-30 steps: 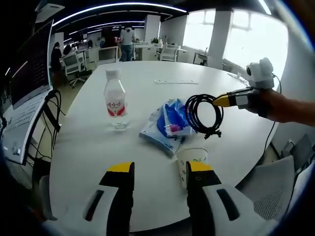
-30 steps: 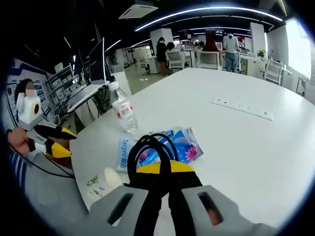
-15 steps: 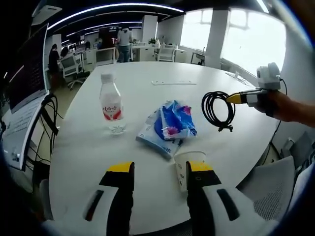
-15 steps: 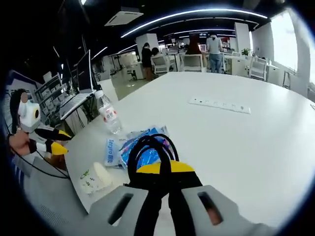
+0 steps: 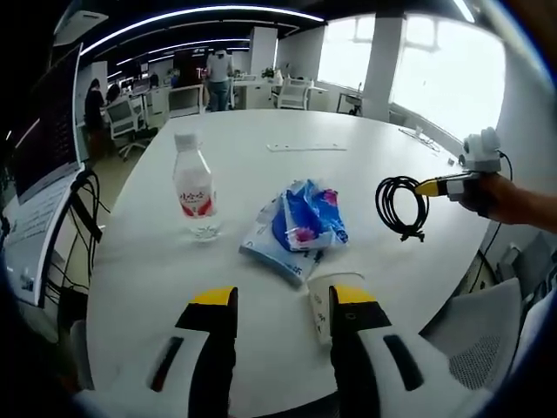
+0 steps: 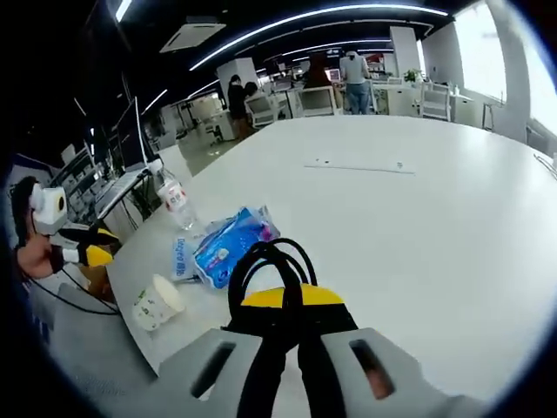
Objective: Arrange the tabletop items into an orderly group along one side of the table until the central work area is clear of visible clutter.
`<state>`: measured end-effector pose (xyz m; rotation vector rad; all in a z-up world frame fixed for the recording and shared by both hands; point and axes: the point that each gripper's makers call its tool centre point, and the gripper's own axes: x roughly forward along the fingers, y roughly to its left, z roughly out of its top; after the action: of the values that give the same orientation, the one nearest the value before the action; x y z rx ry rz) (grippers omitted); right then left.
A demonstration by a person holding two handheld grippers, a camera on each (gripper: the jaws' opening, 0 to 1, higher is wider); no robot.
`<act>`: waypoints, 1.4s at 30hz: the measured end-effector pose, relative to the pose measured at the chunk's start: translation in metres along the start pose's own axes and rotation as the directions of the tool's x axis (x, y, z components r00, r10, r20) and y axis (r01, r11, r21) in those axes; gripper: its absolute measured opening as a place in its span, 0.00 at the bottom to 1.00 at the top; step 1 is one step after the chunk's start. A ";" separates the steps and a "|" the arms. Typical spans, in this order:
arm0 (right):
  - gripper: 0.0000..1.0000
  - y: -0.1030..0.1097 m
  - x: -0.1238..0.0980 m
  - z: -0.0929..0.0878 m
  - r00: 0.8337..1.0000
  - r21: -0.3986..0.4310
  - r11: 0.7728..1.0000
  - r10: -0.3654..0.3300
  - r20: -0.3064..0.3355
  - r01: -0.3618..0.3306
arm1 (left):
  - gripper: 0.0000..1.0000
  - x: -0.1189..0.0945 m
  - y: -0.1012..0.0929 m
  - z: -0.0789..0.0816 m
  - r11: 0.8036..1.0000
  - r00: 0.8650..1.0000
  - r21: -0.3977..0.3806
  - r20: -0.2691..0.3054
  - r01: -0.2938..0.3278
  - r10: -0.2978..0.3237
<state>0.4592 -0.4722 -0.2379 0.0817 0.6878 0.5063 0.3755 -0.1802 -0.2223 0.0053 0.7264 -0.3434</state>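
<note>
My right gripper (image 6: 283, 300) is clamped on a coiled black cable (image 5: 401, 206), the loop rising just ahead of my yellow tips, lifted clear of the white table (image 6: 418, 218) so I can likely carry it to one side. My left gripper (image 5: 280, 300) hangs with its jaws apart, holding nothing. A tipped paper cup (image 5: 320, 298) lies just beside its right tip; the blue tissue pack (image 5: 300, 222) sits beyond, and the water bottle (image 5: 194, 185) stands upright ahead to the left.
</note>
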 end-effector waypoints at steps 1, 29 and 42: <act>0.00 -0.001 0.001 -0.002 1.000 0.009 1.000 -0.003 -0.004 0.003 | 0.41 0.000 0.000 0.000 1.000 1.000 0.000 0.001 0.000 0.000; 0.01 -0.019 0.021 -0.061 0.990 0.210 0.975 -0.038 -0.135 0.066 | 0.41 -0.003 0.011 -0.010 1.000 1.000 -0.023 -0.017 -0.021 0.021; 0.01 -0.025 0.022 -0.068 0.986 0.223 0.971 -0.049 -0.160 0.085 | 0.41 -0.001 0.012 -0.008 0.999 1.000 -0.022 -0.015 -0.024 0.024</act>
<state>0.4415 -0.4898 -0.3094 0.2377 0.8955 0.3683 0.3734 -0.1671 -0.2284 -0.0047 0.7445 -0.3125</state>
